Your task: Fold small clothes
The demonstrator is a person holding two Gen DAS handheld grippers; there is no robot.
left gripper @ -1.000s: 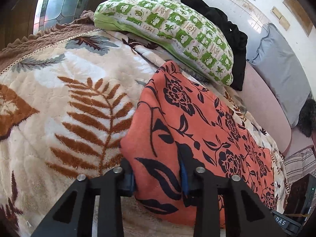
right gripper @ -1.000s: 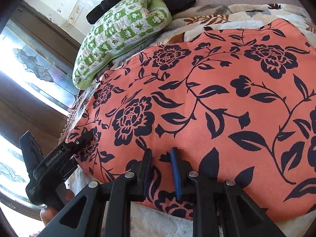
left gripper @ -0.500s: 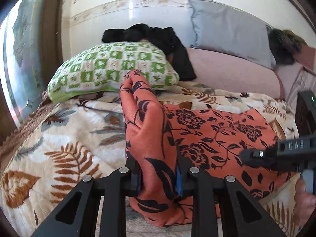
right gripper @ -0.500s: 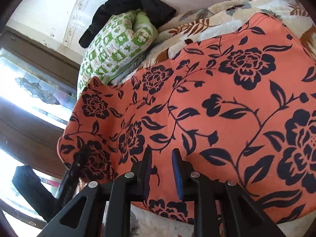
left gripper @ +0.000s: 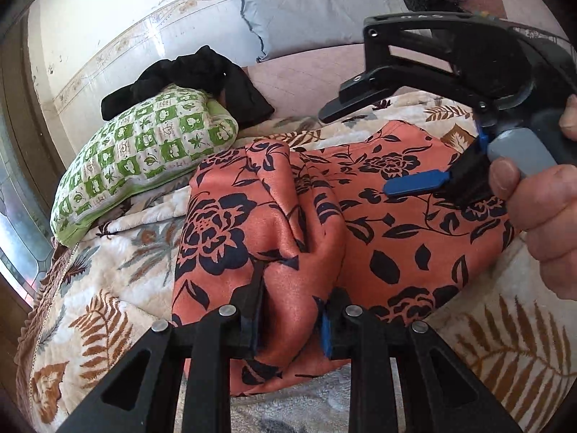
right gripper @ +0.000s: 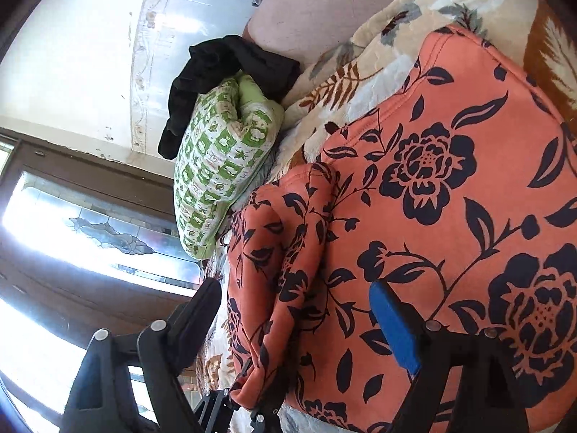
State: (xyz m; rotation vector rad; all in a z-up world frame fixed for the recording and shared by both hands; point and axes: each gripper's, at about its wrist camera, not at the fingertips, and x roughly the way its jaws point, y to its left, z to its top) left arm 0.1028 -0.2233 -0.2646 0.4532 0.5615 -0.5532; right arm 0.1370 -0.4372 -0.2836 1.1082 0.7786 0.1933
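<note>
Folding the orange black-flowered fabric garment (left gripper: 414, 223) is midway: the left hand-held gripper (left gripper: 290, 319) pinches its doubled-over edge, while the right hand-held gripper (right gripper: 295, 310), jaws just opening, has released it.

green pillow (left gripper: 144, 158) blocking far left, blanket (left gripper: 505, 353) open at right

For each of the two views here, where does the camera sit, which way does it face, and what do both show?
Left wrist: on the left gripper, facing the wall across the bed; it is shut on the orange floral garment; a hand carries the right gripper.
Right wrist: on the right gripper, jaws open over the garment, facing the window.
Shared: garment, green checked pillow, black clothing.
</note>
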